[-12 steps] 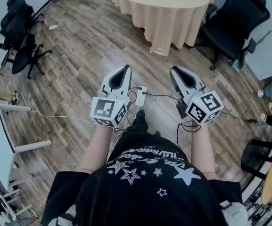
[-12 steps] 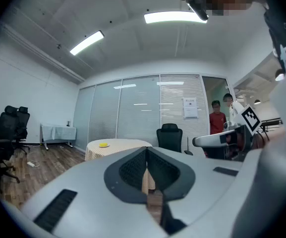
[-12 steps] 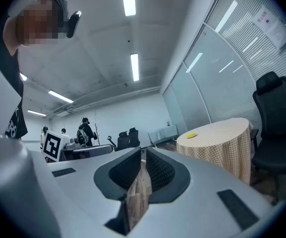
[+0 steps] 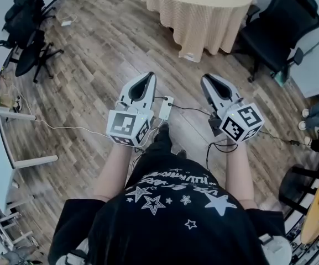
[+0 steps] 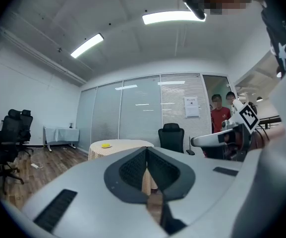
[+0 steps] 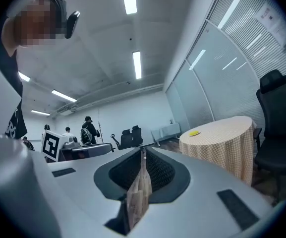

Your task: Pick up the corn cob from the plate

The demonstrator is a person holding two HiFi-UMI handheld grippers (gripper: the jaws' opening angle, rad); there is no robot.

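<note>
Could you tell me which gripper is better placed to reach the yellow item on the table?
Left, marginally: the left gripper faces the table almost head-on, while from the right gripper it sits off to one side. Both are shut and far away.

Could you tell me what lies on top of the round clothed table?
A small yellow item lies on the table, too distant to identify; the cloth hides the tabletop itself.
</note>
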